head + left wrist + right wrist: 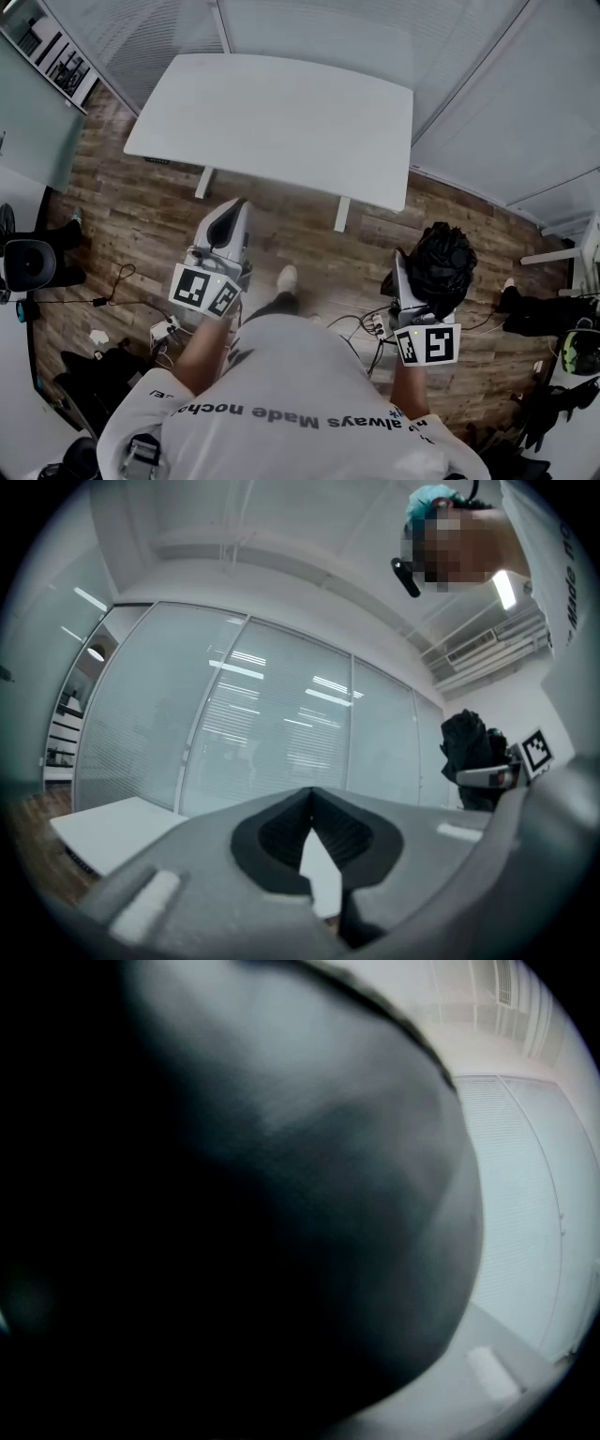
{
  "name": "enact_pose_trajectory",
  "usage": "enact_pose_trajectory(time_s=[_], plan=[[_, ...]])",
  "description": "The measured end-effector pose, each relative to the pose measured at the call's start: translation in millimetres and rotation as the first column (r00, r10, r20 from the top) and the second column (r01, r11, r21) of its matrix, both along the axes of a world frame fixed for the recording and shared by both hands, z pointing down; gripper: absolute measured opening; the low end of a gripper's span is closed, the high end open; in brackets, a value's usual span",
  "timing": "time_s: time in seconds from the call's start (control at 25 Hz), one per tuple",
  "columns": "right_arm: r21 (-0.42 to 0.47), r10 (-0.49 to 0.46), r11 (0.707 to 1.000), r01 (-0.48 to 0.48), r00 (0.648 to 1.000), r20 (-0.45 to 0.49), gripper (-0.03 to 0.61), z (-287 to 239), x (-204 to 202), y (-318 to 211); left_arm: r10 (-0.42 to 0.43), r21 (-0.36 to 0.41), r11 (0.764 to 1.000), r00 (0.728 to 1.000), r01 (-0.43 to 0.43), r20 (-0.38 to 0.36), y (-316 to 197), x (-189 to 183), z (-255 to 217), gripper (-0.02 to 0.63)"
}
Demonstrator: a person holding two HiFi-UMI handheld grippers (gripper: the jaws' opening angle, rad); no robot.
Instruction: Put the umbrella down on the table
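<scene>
Two hand-held grippers, one in each hand, both pointing level toward the one bench (281, 112).

Left hand-held gripper (234, 211): jaws closed tip to tip, nothing between them, seen plainly in its own view (311, 803). One marker cube (204, 289) at its rear.

Right hand-held gripper (405, 286): clamped on the one umbrella (441, 267), a black, folded, bunched bundle. Own view almost filled by that dark fabric (234, 1222), with only a strip of grey jaw at lower right. A second marker cube (427, 344) at its rear. Same bundle also visible from the left gripper view (473, 757), off to the right.

Umbrella up in the air over the wood floor (141, 216), short of the bench's near edge and near its right corner, not touching it.

Bench white, with two white legs in sight. Loose cables (122, 281) on the floor. Glass partition (281, 714) behind the bench.
</scene>
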State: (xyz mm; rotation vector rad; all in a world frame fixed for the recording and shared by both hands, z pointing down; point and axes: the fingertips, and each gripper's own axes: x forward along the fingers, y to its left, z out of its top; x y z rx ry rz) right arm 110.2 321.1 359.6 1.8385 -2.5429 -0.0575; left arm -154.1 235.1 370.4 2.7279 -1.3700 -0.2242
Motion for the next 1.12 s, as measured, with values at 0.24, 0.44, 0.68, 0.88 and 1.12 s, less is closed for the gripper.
enact_pose_trajectory(time_s=[0.24,0.44,0.68,0.88,1.12], plan=[[-0.009,0.021,1.0,-0.021,1.0,0.0,0.233,-1,-23,-70,0.02,-0.011,1.0,1.0,-0.02,-0.008,-66,-26,2,0.003],[-0.017,0.038,0.999,-0.038,0.999,0.01,0.233,-3,-45,-115,0.03,-0.021,0.999,1.0,-0.03,-0.003,-109,-51,1,0.003],[-0.028,0.049,0.998,-0.049,0.999,0.006,0.234,-1,-57,-150,0.018,-0.023,1.0,1.0,-0.018,0.002,-143,-68,3,0.003],[-0.03,0.061,0.998,-0.061,0.998,0.005,0.233,2,-53,-176,0.014,-0.026,1.0,1.0,-0.015,-0.004,-166,-67,8,0.003],[-0.024,0.078,0.997,-0.078,0.997,0.014,0.233,3,-32,-217,-0.005,-0.019,1.0,1.0,0.005,-0.006,-201,-55,6,0.003]])
